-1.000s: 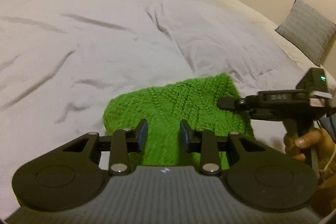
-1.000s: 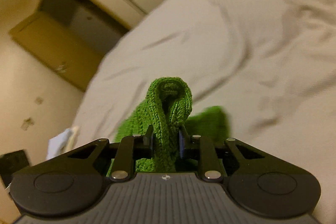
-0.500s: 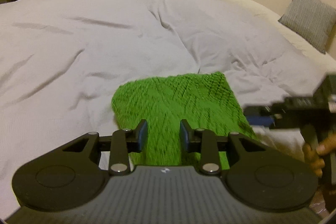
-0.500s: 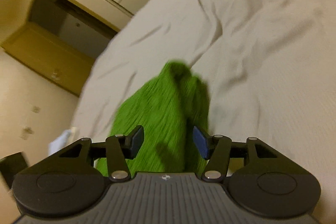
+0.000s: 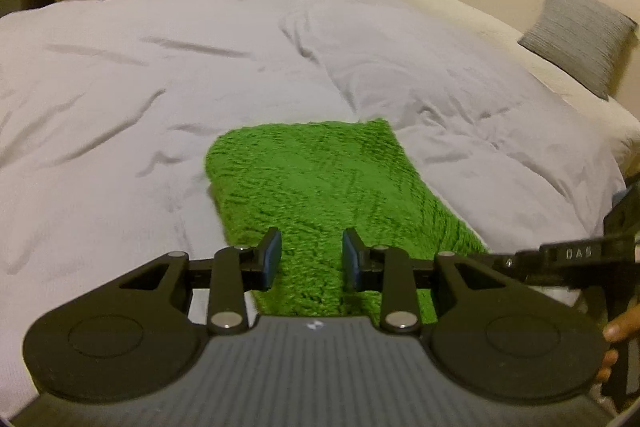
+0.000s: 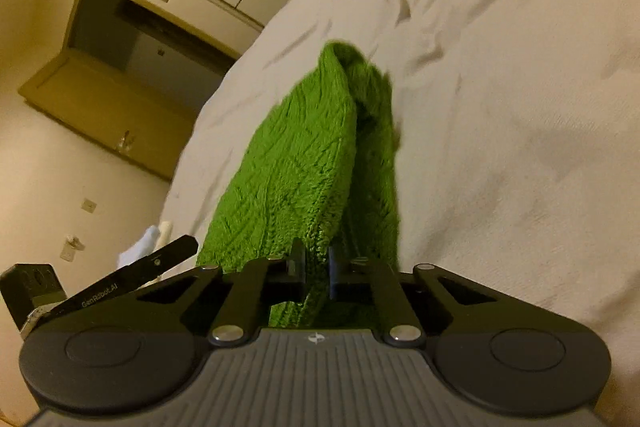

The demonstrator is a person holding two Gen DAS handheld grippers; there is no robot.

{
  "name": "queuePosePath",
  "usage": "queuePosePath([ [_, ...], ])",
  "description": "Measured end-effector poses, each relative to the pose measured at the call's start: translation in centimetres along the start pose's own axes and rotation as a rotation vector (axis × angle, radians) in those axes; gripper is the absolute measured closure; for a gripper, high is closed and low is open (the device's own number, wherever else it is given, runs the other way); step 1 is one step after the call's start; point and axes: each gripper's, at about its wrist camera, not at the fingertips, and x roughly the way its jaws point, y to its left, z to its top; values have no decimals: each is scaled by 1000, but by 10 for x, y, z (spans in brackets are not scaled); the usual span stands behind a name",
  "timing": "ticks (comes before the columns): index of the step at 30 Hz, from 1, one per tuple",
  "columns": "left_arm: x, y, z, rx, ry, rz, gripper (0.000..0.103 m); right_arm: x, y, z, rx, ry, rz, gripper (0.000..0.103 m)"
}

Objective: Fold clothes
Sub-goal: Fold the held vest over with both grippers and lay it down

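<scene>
Knitwear, green sweater point(image 5: 320, 187), lying folded in the lower centre of the left wrist view on a wrinkled white duvet point(image 5: 160, 87), near edge running under the left gripper point(image 5: 311, 263). Jaws there standing a little apart, blue pads either side of the fabric with daylight between, nothing pinched. Seen from the right wrist view, right gripper point(image 6: 316, 267) clamped tight on a bunched edge of the same sweater point(image 6: 296, 163), fold rising up the middle of the frame towards a loose peak. Fingers of a hand point(image 5: 618, 327) showing at the lower right edge of the left wrist view, on the other tool's handle.

Risks from here, as judged:
- only a thin bite of chunky knit held, so likely to slip out under a quick pull
- one-sided hold, so layers liable to slide apart and undo the fold, peak already gaping open
- loose stitches prone to snagging on the jaw edges and stretching
- soft duvet apt to drag along and ruck up beneath
- left pads unclosed, so no anchor against the whole piece sliding towards the lower right
</scene>
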Motion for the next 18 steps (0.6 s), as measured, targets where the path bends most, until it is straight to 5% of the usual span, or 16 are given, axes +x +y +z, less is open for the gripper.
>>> queuePosePath([
  [10,15,-31,-20,185,22,93,80,7,-3,-30,-81,34,-196,95],
  [18,5,-10,-6,163,-35,105,81,-8,59,-8,-310,-118,-232,70],
])
